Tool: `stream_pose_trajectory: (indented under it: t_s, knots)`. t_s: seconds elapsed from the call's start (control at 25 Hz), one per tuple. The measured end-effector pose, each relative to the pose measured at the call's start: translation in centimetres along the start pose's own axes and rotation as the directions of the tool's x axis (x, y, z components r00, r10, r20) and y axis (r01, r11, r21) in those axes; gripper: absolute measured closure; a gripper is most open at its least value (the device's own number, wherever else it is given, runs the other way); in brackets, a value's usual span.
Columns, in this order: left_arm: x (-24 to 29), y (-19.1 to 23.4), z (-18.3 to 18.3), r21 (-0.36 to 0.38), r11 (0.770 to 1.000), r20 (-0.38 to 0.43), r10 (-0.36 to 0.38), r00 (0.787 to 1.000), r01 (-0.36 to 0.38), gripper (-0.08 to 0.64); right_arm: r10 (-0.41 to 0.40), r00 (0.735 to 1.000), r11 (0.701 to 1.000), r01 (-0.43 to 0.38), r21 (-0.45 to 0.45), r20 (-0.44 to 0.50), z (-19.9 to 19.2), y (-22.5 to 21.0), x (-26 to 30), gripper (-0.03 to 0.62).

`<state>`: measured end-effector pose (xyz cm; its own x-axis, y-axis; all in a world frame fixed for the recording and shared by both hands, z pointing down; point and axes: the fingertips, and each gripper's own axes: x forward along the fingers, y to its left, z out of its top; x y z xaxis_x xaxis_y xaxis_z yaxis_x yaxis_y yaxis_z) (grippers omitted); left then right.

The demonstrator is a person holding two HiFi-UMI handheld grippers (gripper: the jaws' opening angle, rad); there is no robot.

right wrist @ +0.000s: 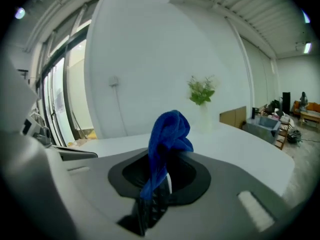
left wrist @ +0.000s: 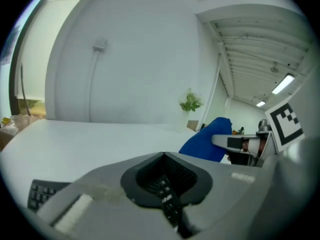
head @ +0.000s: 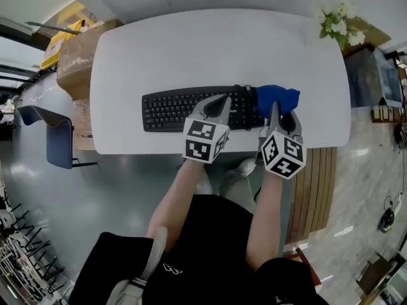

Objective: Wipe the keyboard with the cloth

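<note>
The blue cloth is soft, light and limp, so it will fold under pressure. Grip it by a bunched edge and let the loose part drape. Your right gripper has its jaws pinched on one fold, with the rest standing above them. The cloth sits at the right end of the black keyboard on the white table. Your left gripper has its jaws pressed together on nothing, above the keyboard's right half.
</note>
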<state>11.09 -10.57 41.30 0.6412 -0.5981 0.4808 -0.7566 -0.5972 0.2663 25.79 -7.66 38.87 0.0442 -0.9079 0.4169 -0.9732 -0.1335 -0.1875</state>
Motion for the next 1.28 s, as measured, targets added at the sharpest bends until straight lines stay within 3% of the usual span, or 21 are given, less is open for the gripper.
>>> stream_pose_trajectory:
  t_s: [0.2,0.44,0.8,0.92,1.08,1.28]
  knots:
    - [-5.6,4.7,8.5,0.004,0.996,0.2,0.09,0.976,-0.093,0.56,0.165,0.977,0.985,-0.155,-0.08,0.136,7.3,8.5,0.6,0.518]
    - [-12.6,9.4,15.8,0.016,0.975,0.403,0.194,0.894,-0.22,0.56,0.358,0.909,0.925,-0.314,-0.216,0.212,12.8,18.4,1.3,0.523]
    - [-21.6,16.2,20.1,-0.048,0.926,0.52,0.344,0.782,-0.375,0.56,0.525,0.822,0.831,-0.437,-0.345,0.222,16.2,28.5,0.8,0.526]
    - [-21.9,16.0,20.3,-0.053,0.923,0.538,0.348,0.768,-0.381,0.56,0.547,0.807,0.812,-0.449,-0.372,0.22,16.5,29.1,0.6,0.526]
    - [-21.8,15.5,20.4,-0.058,0.922,0.541,0.352,0.764,-0.384,0.56,0.566,0.799,0.797,-0.467,-0.383,0.204,16.6,29.2,0.7,0.526]
    - [-21.5,16.0,20.1,-0.058,0.924,0.542,0.346,0.766,-0.377,0.561,0.56,0.807,0.788,-0.447,-0.424,0.19,16.3,29.9,1.2,0.526]
